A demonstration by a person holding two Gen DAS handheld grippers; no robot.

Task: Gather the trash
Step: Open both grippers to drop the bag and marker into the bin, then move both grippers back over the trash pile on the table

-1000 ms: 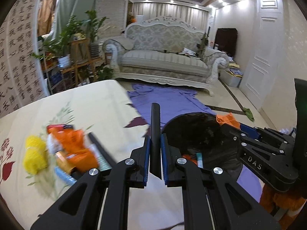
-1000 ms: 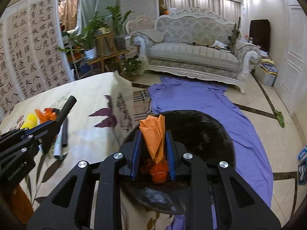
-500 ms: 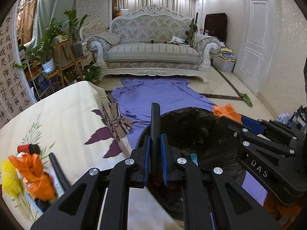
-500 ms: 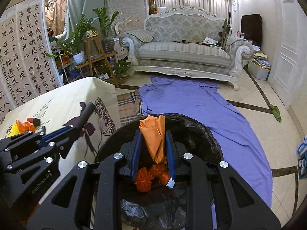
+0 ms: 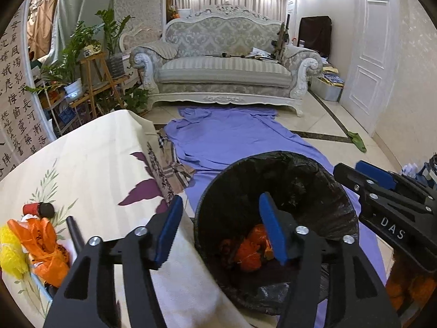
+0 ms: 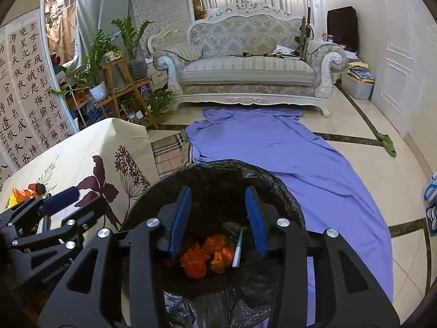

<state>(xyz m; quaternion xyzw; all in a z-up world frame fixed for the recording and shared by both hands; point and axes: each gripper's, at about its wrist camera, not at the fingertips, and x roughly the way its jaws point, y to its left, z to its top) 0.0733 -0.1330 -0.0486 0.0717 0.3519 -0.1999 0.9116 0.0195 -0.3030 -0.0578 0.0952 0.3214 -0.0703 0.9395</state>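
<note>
We see both grippers above the black-lined trash bin [image 6: 284,191]. The left gripper [image 5: 221,229] and right gripper [image 6: 218,218] are opening, jaws empty. Crumpled orange trash [image 6: 196,262] and 1 pen [image 6: 237,250] lie at its bottom.

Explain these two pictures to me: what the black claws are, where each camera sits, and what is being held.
No robot here: a person holds a two-fingered gripper in each hand, with a camera on each looking along its fingers. One picture is from the left gripper, the other from the right gripper. Both hang over a black-lined trash bin that holds orange bags and a pen. Both jaws are opening with nothing between them. More trash, an orange bag and yellow netting, waits on the flowered tablecloth.
</note>
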